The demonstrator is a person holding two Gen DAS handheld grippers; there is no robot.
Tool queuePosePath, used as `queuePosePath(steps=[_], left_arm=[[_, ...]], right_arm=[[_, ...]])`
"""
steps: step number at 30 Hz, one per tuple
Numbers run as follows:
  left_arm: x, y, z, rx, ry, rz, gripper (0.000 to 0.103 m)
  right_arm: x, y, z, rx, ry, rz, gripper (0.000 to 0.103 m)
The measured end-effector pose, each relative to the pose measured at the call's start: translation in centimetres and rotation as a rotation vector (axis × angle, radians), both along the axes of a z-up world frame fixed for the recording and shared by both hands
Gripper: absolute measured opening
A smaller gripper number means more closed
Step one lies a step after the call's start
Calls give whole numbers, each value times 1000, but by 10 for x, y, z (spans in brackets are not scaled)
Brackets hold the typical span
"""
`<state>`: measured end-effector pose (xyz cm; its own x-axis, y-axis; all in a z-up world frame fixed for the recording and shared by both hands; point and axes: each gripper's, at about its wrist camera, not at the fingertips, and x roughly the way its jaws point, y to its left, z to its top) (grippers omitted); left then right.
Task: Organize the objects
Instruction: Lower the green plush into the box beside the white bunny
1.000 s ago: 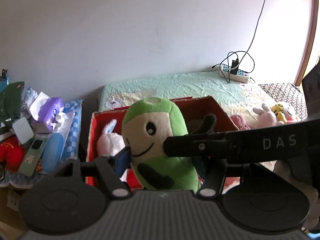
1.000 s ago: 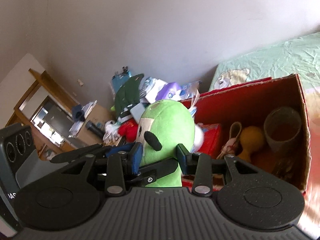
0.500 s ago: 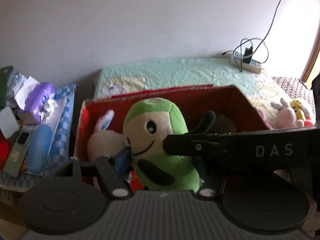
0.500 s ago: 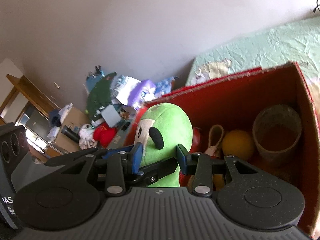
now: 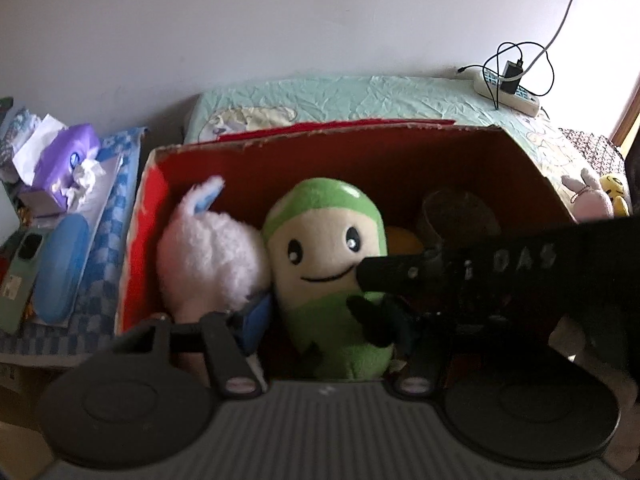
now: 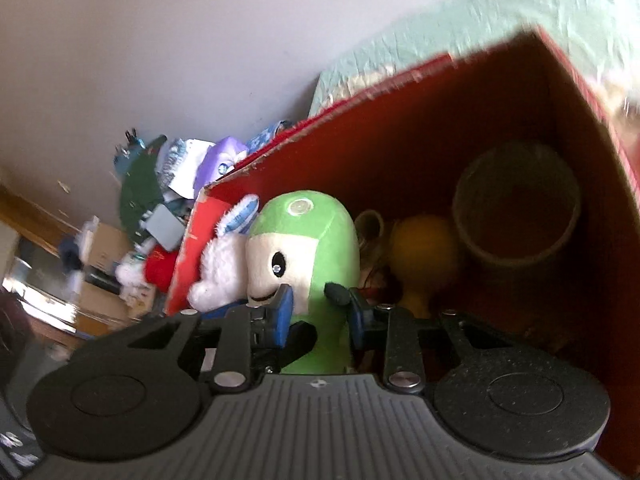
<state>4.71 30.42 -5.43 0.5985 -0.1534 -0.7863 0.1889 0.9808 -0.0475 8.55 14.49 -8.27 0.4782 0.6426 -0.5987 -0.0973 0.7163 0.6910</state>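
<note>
R gripper (image 6: 320,314) is pinching the green plush (image 6: 308,256) low on its body, blue pads pressing in from both sides; jaws have just been closing on it. L gripper (image 5: 324,320) is also gripping the same toy at its base, jaws partway open around the body; 1 blue pad (image 5: 254,316) is showing at 9 o'clock of the toy, the other is hidden behind the R gripper's dark arm crossing in from 3 o'clock.

The green plush is sitting upright inside the red box (image 6: 500,92), face toward the L cam. White fluffy plush (image 5: 208,256) is touching it at 9 o'clock. At 3 o'clock of it, in the R wrist view, a yellow round toy (image 6: 424,248), then a brown cup (image 6: 516,216) further toward the box's corner.

Outside the box, at 9 o'clock in the L view: purple tissue pack (image 5: 68,160), blue case (image 5: 60,264), phone (image 5: 20,268) on a checked cloth. Behind the box at 12 o'clock, a green bedsheet (image 5: 360,96); power strip (image 5: 508,92) at 1 o'clock; small pink & yellow plushies (image 5: 596,196) at 3 o'clock.
</note>
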Motion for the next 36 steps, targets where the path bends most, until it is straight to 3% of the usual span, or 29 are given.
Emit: queuePosePath(steps=[6, 9, 13, 19, 36], left_arm=[[0, 6, 0, -3, 9, 13, 66], [1, 4, -3, 13, 12, 18, 66], [4, 1, -4, 17, 23, 30, 68], [7, -3, -6, 35, 34, 42, 70], [6, -13, -13, 91, 34, 35, 76]], right_arm=[[-2, 12, 6, -59, -37, 58, 32], [0, 7, 0, -42, -30, 56, 33], [2, 1, -5, -24, -4, 32, 42], [-3, 6, 2, -95, -65, 50, 51], [-1, 5, 0, -96, -84, 83, 56]])
